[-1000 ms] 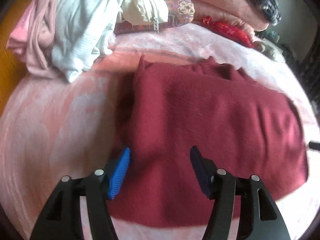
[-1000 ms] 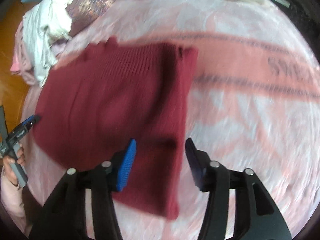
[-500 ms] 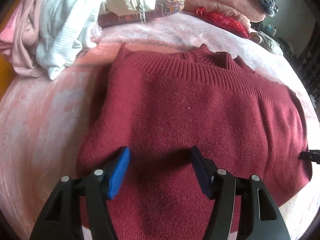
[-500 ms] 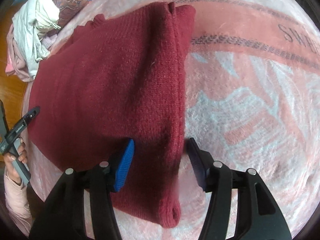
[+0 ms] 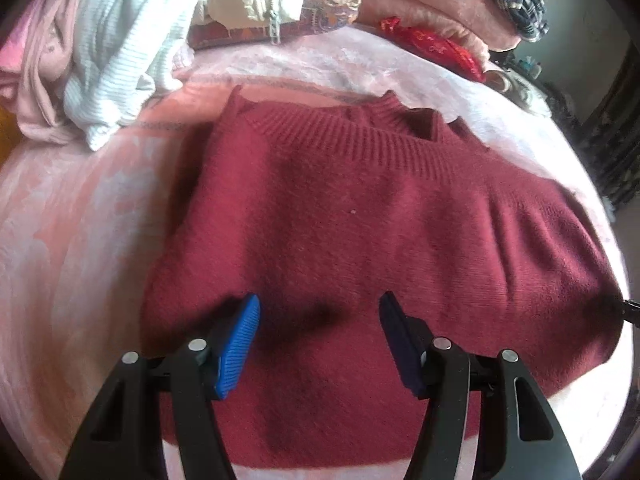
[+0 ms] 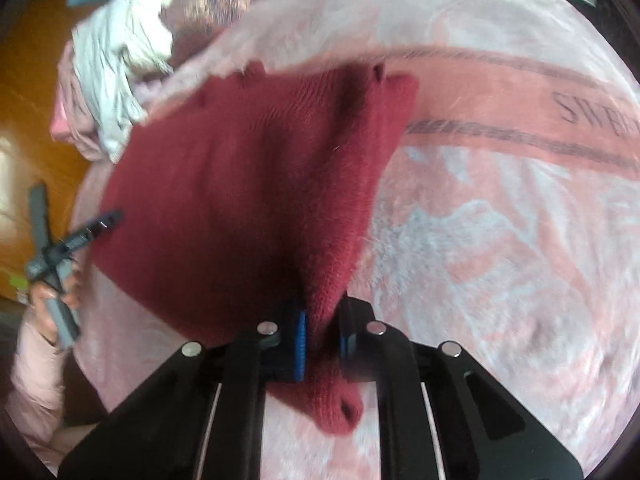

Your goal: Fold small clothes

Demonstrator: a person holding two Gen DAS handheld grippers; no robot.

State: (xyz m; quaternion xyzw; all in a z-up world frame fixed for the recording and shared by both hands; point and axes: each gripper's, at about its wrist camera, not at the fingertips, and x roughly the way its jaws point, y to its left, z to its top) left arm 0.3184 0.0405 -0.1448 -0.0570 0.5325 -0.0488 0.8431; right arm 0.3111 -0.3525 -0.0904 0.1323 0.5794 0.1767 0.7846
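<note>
Hovering low over the near part of the dark red sweater [image 5: 360,240], the left tool [image 5: 318,336] has its fingers spread wide, blue pads apart, nothing between them. Sweater lies flat on the pink blanket [image 5: 80,240], ribbed collar at the far edge. A heap of pale clothes [image 5: 112,52] sits beyond its far left corner. From the right wrist: right tool [image 6: 322,340] pinches the sweater's [image 6: 240,200] near right edge, knit bunched between the pressed pads and raised into a ridge running away from the tool. A cuff hangs loose below the grip. At far left, the person's left hand [image 6: 52,300] grips the left tool's handle, tips pointing toward the sweater's left edge.
</note>
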